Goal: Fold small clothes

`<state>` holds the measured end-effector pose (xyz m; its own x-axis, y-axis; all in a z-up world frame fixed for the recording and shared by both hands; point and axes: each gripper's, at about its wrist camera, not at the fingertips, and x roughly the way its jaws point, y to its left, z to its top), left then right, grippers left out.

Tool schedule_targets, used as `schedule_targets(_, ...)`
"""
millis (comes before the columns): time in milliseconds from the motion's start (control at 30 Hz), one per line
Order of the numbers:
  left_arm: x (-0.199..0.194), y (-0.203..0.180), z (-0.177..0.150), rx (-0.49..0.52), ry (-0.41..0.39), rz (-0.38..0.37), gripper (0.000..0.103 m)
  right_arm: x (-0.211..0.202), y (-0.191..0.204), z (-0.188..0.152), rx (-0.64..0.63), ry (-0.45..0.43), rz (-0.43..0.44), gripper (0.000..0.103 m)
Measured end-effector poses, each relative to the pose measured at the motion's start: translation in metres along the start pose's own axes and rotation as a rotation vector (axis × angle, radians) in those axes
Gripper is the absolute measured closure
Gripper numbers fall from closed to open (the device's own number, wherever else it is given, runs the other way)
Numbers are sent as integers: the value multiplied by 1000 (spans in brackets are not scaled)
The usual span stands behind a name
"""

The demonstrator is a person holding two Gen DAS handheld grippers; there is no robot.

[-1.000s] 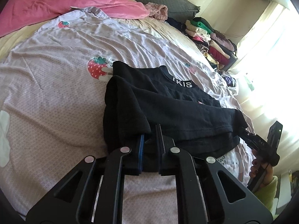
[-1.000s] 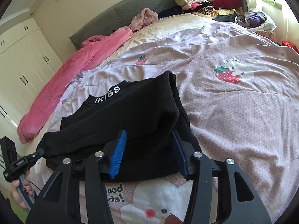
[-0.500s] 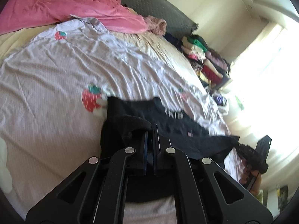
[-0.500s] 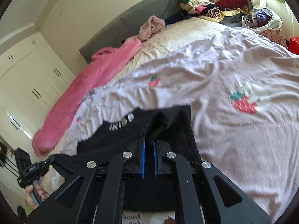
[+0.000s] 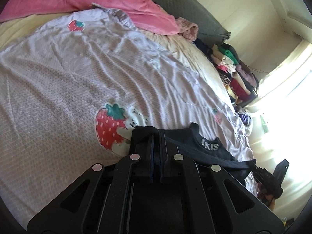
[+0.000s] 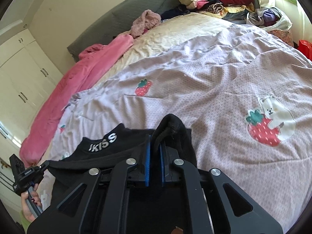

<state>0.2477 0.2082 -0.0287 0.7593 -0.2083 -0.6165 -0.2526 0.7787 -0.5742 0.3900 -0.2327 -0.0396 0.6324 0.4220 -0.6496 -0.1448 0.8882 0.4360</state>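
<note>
Both grippers are now clamping the black top (image 6: 109, 152) and carrying its edge up and away from the bed. A second ago the right gripper (image 6: 154, 152) was standing wide open around the fabric; now its jaws are clenched on a bunched hem, which is poking up between the blue pads (image 6: 146, 161). The left gripper (image 5: 157, 146) is gripping the other corner, jaws pressed together on cloth. The top is hanging stretched between them, its lettered collar (image 5: 209, 146) facing the strawberry-print bedspread (image 5: 78, 89), which is showing more than before. The fold is probably under way: the lifted edge is ready to be carried over toward the collar.
</note>
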Motion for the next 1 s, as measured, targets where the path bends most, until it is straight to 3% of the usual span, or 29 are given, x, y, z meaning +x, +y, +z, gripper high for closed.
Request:
schedule_targets(67, 4, 7, 0, -25, 3, -24, 100, 5, -3, 1, -15, -2, -31, 82)
schedule_targets(167, 0, 13, -2, -43, -20, -61, 98, 1, -12, 0, -2, -25, -61, 63)
schedule_targets(300, -11, 17, -8, -43, -55, -81, 93, -13, -13, -1, -18, -57, -84, 62)
schedule_targets(367, -20, 13, -11, -13, -90, -42, 72, -22, -3, -4, -90, -76, -127, 62)
schedule_targets(567, -41, 3, -14, 34, -109, -62, 71, -41, 2, -13, -151, -79, -156, 60)
schedule_targets(733, -27, -38, -36, 208, 13, -73, 71, -20, 18, -30, -298, 80, -135, 55)
schedule_targets(867, -5, -74, -66, 403, 92, -34, 71, 0, 32, -41, -357, 100, -186, 54)
schedule_targets(1000, 16, -80, -80, 413, 206, -99, 68, 13, 18, -40, -300, 107, -250, 47)
